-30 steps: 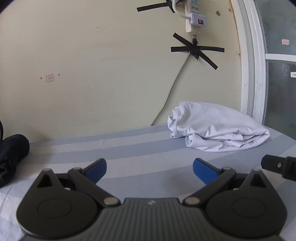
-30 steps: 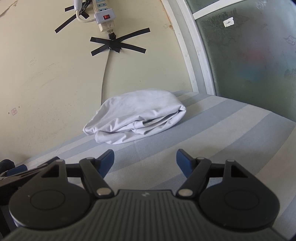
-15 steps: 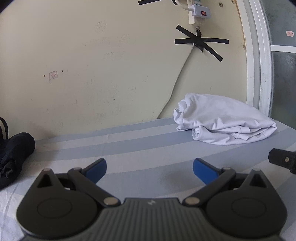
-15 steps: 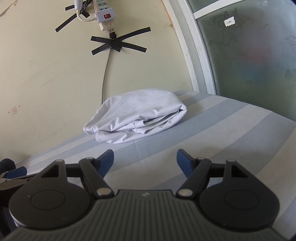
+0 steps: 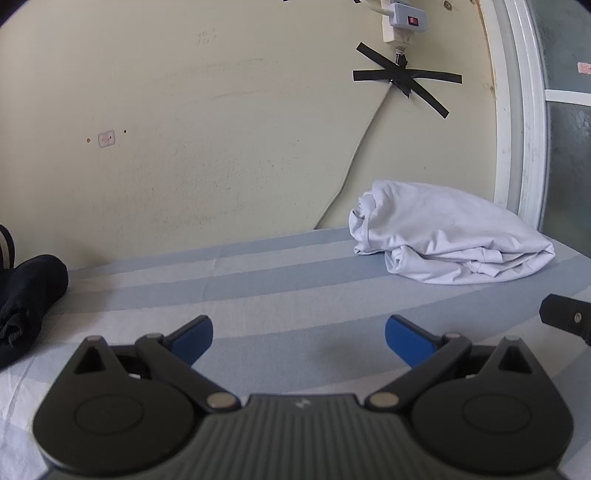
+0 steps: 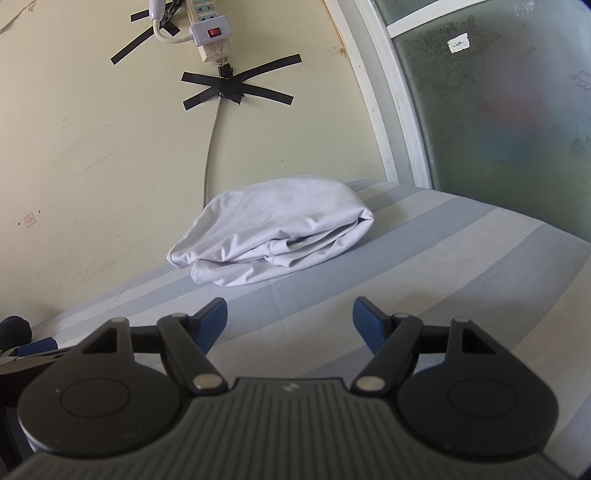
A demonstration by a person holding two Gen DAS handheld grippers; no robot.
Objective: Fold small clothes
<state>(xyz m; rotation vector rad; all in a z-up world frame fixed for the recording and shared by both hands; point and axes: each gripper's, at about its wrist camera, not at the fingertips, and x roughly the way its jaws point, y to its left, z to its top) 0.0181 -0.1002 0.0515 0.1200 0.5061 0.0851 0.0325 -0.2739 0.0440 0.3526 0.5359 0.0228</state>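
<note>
Two tools, the left tool (image 5: 299, 338) and right tool (image 6: 290, 319), hover with jaws apart and empty above a striped bed (image 6: 461, 258). A white garment (image 6: 273, 230) lies bundled near the wall (image 5: 221, 129), well ahead of both. It looks light, soft and limp; a layered edge at the near side seems the best hold.

The sheet on the bed (image 5: 280, 280) is pale blue with wide lighter and darker stripes. The folded shirt (image 5: 443, 236) is plain white. A dark navy, nearly black garment (image 5: 29, 291) sits off to the side. The wall (image 5: 221, 129) is cream-yellow, with black tape (image 6: 236, 86) crossed under a white power strip (image 6: 210, 33) with a red switch. Both grippers are black with blue fingers (image 5: 192, 338).
</note>
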